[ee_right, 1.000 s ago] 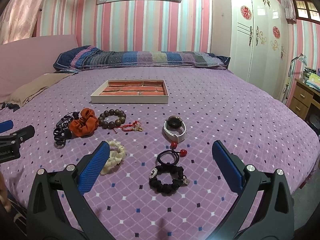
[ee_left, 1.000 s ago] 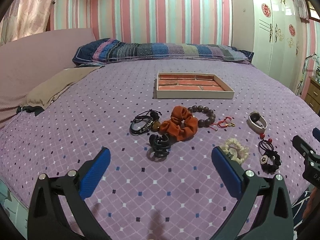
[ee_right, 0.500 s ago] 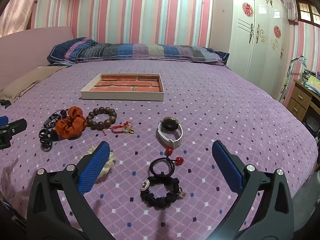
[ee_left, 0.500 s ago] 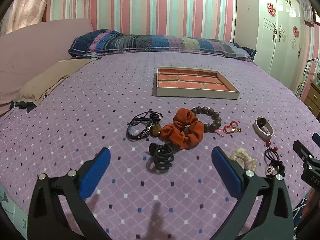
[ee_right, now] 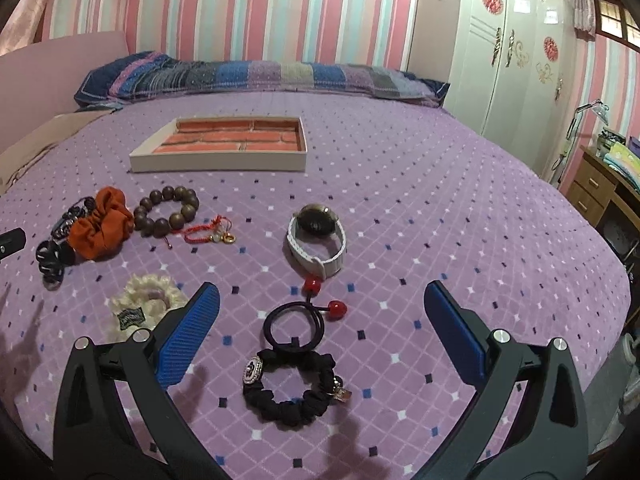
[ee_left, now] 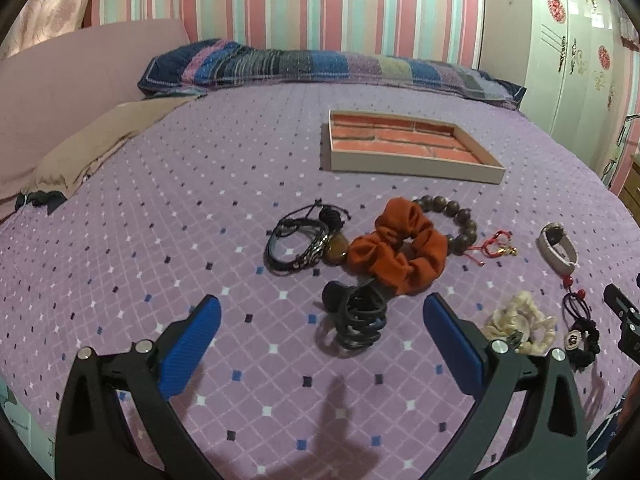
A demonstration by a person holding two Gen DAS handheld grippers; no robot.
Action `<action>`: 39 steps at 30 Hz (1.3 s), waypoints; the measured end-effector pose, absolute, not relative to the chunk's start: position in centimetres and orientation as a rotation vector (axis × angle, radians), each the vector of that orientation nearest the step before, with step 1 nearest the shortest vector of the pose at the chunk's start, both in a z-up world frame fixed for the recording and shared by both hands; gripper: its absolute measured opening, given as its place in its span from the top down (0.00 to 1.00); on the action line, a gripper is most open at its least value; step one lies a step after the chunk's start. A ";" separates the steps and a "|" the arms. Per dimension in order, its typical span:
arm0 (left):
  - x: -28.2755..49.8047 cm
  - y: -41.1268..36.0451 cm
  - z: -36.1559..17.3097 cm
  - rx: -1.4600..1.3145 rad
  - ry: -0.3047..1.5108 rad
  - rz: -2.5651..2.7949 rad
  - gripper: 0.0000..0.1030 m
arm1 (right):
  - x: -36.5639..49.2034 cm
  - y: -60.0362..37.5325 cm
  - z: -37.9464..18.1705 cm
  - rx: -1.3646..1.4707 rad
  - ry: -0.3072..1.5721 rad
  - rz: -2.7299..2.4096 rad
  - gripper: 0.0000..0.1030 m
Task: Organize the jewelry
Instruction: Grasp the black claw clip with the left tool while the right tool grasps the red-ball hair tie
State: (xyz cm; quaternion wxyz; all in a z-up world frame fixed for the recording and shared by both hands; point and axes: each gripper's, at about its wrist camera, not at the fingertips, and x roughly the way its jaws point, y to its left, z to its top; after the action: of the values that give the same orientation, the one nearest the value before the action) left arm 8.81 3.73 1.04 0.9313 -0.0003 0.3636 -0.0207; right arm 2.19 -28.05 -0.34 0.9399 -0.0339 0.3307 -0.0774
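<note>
Jewelry lies scattered on the purple bed. My left gripper (ee_left: 320, 340) is open and empty, just above a black hair claw (ee_left: 354, 318). Beyond it lie an orange scrunchie (ee_left: 396, 246), black cord bracelets (ee_left: 300, 240) and a wooden bead bracelet (ee_left: 452, 216). My right gripper (ee_right: 320, 336) is open and empty over a black hair tie with red beads (ee_right: 296, 326) and a black scrunchie (ee_right: 292, 388). A white-strapped watch (ee_right: 318, 236), a red string charm (ee_right: 208, 232) and a cream scrunchie (ee_right: 146, 306) lie nearby. The empty brick-lined tray (ee_right: 220, 162) sits farther back.
A striped blue pillow (ee_left: 320, 64) lies along the headboard wall. A tan cloth (ee_left: 100, 136) lies at the bed's left. A white wardrobe (ee_right: 520, 52) and a wooden desk (ee_right: 600, 188) stand to the right of the bed.
Both grippers have moved forward and lower toward the bed. The hair claw now lies between the left fingers, and the black hair tie and scrunchie between the right fingers.
</note>
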 end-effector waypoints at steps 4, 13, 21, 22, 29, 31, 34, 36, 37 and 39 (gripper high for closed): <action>9.9 3.6 0.5 0.007 0.756 -0.041 0.04 | 3.3 -28.2 -1.0 -0.066 0.697 -0.148 0.04; 11.8 2.9 -0.5 0.023 0.788 -0.060 0.04 | 5.3 -28.8 -2.2 -0.047 0.737 -0.145 0.09; 12.2 2.4 -1.6 0.042 0.804 -0.085 0.04 | 6.1 -29.2 -3.6 -0.043 0.790 -0.144 0.24; 12.2 2.4 -1.7 0.043 0.806 -0.089 0.04 | 6.2 -29.3 -3.8 -0.038 0.799 -0.143 0.27; 12.3 1.7 -2.6 0.057 0.813 -0.106 0.04 | 6.6 -29.9 -5.0 -0.009 0.862 -0.132 0.48; 12.5 1.5 -2.8 0.066 0.820 -0.101 0.05 | 6.7 -30.1 -5.4 0.010 0.881 -0.129 0.54; 12.7 1.8 -3.1 0.052 0.830 -0.102 0.05 | 6.8 -30.3 -5.9 0.021 0.904 -0.128 0.58; 12.7 1.8 -3.1 0.050 0.832 -0.101 0.05 | 6.8 -30.4 -6.1 0.025 0.912 -0.126 0.60; 12.8 1.8 -3.2 0.052 0.834 -0.102 0.05 | 6.9 -30.4 -6.1 0.023 0.914 -0.126 0.63; 12.9 1.8 -3.3 0.051 0.839 -0.100 0.05 | 7.0 -30.3 -6.3 0.016 0.918 -0.127 0.65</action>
State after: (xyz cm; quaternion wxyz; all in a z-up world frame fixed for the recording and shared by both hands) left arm 12.90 1.83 -3.32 0.9118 0.0247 0.4070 -0.0487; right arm 6.98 -30.30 -6.31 0.8945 0.0076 0.4428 -0.0613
